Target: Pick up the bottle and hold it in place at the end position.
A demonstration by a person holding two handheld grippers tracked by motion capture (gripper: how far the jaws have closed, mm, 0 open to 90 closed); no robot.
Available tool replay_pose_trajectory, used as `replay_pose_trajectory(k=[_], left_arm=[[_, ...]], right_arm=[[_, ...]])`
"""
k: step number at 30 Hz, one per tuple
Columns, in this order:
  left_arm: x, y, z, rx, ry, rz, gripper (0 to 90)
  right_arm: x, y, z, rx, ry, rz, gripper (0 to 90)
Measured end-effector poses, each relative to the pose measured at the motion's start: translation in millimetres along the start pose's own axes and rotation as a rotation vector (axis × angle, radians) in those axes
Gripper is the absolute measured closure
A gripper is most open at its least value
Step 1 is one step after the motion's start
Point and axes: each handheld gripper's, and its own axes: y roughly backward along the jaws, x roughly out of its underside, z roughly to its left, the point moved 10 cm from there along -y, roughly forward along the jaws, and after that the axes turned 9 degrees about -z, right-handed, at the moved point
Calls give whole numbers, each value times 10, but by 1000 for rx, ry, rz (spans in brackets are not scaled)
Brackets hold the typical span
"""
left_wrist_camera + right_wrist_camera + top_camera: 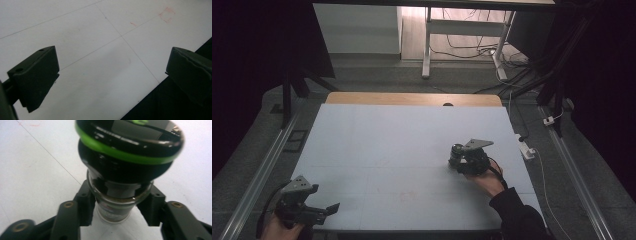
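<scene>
High view: a pale tabletop (402, 145) carries no loose objects; the right hand-held gripper (460, 161) sits over its right-centre, held by the person's right hand (488, 181), with a small dark jar (456, 151) at its tip, standing on or just above the surface. The left hand-held gripper (328, 209) rests at the near left corner, jaws pointed toward the middle of the tabletop, well apart from the jar, probably parked there to keep the working area free. Left gripper view: the two black jaws stand wide apart with nothing between them; beneath lie the bare tabletop, thin ruled lines and a faint red square mark (167, 14), with the near edge of the tabletop running under the right-hand jaw. Right gripper view: the jaws are closed on the glass neck of the jar (120, 195), one pad on each side, just below a broad black cap with a green ring (130, 147). The grip is taken on the narrow neck rather than on the wider cap, presumably because the flared cap above the pads would stop the jar from slipping down. The jar holds brownish contents, and its label is too blurred to read. Whether its base touches the tabletop cannot be told.
</scene>
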Motion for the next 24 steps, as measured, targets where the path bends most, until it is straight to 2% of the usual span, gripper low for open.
replay_pose_trajectory(k=[3, 11, 24], left_arm=[[1, 0, 0, 0, -2, 0, 0], [0, 0, -3, 1, -3, 0, 0], [1, -4, 1, 3, 3, 3, 0]], right_arm=[[-1, 2, 2, 2, 13, 8, 523], [-14, 2, 5, 4, 7, 17, 527], [-182, -21, 74, -11, 4, 0, 527]])
